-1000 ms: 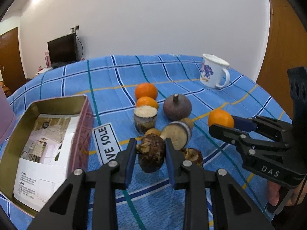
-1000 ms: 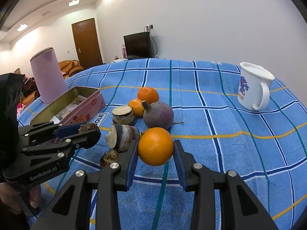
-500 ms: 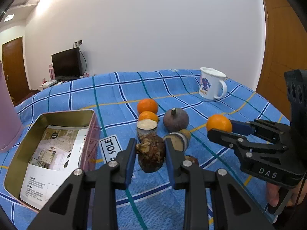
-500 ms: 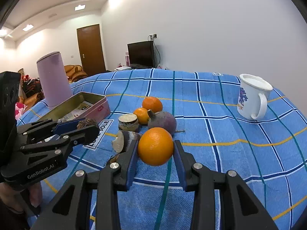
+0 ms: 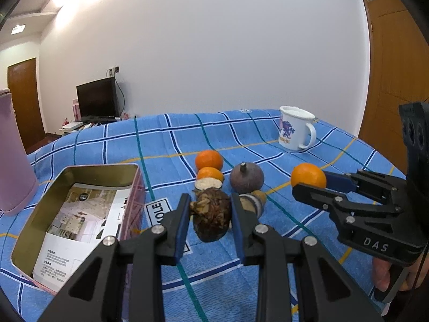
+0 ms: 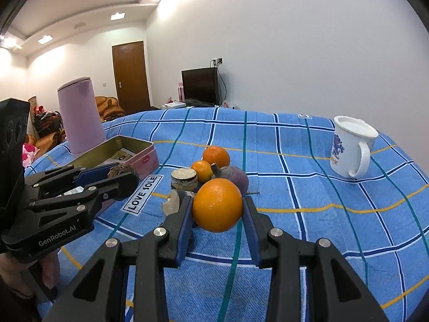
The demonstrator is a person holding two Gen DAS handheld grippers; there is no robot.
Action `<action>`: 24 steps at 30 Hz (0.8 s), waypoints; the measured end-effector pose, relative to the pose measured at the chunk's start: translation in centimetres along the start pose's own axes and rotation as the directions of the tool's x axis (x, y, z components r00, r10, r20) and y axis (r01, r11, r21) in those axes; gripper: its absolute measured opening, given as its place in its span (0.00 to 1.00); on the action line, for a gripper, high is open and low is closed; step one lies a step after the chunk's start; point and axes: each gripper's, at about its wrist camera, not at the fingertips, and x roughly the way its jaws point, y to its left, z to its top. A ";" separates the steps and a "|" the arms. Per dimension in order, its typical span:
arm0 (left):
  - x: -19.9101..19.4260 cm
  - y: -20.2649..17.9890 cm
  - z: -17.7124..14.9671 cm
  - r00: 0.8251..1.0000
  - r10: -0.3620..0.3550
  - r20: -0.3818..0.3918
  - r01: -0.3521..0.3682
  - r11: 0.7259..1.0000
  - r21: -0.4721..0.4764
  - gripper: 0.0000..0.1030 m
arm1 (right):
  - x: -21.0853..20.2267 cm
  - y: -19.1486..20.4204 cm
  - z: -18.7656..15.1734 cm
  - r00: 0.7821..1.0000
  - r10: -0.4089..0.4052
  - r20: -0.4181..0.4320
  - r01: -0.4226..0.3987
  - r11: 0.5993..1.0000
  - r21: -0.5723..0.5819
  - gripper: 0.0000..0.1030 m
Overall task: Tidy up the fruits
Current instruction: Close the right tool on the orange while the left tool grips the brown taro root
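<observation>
My left gripper (image 5: 210,210) is shut on a brown scaly fruit (image 5: 210,214), held above the blue checked cloth. My right gripper (image 6: 217,209) is shut on an orange (image 6: 217,208); from the left wrist view that gripper (image 5: 308,181) sits to the right with the orange (image 5: 308,175) at its tips. On the cloth behind lie two small oranges (image 5: 209,159), a purple round fruit (image 5: 246,177), a cut taro piece (image 5: 207,183) and another taro piece (image 5: 253,201). An open tin box (image 5: 80,206) lies left of the left gripper.
A white mug (image 5: 295,127) stands at the far right of the cloth. A tall pink container (image 6: 80,122) stands behind the tin box (image 6: 126,150). A "LOVE SOLE" label (image 6: 143,193) is sewn on the cloth. A person's fingers (image 5: 382,273) hold the right gripper's handle.
Both grippers have tilted up a little, so the fruit pile and box sit lower in view and more wall shows. Each gripper still holds its fruit.
</observation>
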 end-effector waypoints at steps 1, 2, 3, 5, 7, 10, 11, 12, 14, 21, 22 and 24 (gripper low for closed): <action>-0.1 0.0 0.0 1.000 0.001 0.005 -0.001 1.000 -0.001 0.30 | -0.1 0.0 0.0 1.000 0.000 0.005 0.000 1.000 -0.001 0.37; -0.2 0.1 0.0 1.000 0.003 0.010 -0.003 1.000 -0.002 0.30 | -0.2 0.0 0.0 1.000 0.000 0.010 0.000 1.000 -0.002 0.37; -0.4 0.1 0.0 1.000 0.004 0.017 -0.004 1.000 -0.003 0.30 | -0.3 0.1 0.0 1.000 0.000 0.014 0.000 1.000 -0.003 0.37; -0.5 0.1 -0.1 1.000 0.004 0.027 -0.004 1.000 -0.005 0.30 | -0.4 0.1 -0.1 1.000 0.000 0.021 0.000 1.000 -0.007 0.37; -0.8 0.1 -0.1 0.999 0.008 0.038 -0.008 1.000 -0.005 0.30 | -0.6 0.2 -0.1 1.000 -0.001 0.028 0.002 1.000 -0.010 0.37; -1.0 0.0 -0.1 0.999 0.014 0.049 -0.013 1.000 -0.004 0.30 | -0.9 0.3 -0.2 0.999 -0.003 0.044 0.003 1.000 -0.014 0.37; -1.0 0.0 -0.1 0.999 0.015 0.051 -0.015 1.000 -0.004 0.30 | -1.0 0.3 -0.2 0.999 -0.003 0.050 0.003 1.000 -0.017 0.37; -1.1 0.0 -0.1 0.998 0.016 0.055 -0.016 1.000 -0.004 0.30 | -1.1 0.3 -0.2 0.998 -0.003 0.055 0.004 1.000 -0.019 0.37; -1.3 0.0 -0.1 0.998 0.018 0.062 -0.018 1.000 -0.006 0.30 | -1.3 0.5 -0.3 0.998 -0.004 0.065 0.005 1.000 -0.023 0.37; -2.0 0.2 -0.2 0.995 0.031 0.091 -0.030 0.999 -0.015 0.30 | -1.7 0.5 -0.2 0.996 -0.004 0.087 0.007 1.000 -0.028 0.37; -2.0 0.2 -0.2 0.995 0.031 0.094 -0.030 0.999 -0.016 0.30 | -1.7 0.5 -0.2 0.996 -0.005 0.089 0.008 1.000 -0.029 0.37; -2.1 0.2 -0.2 0.995 0.032 0.099 -0.030 0.999 -0.017 0.30 | -1.7 0.5 -0.2 0.996 -0.006 0.094 0.009 0.999 -0.031 0.37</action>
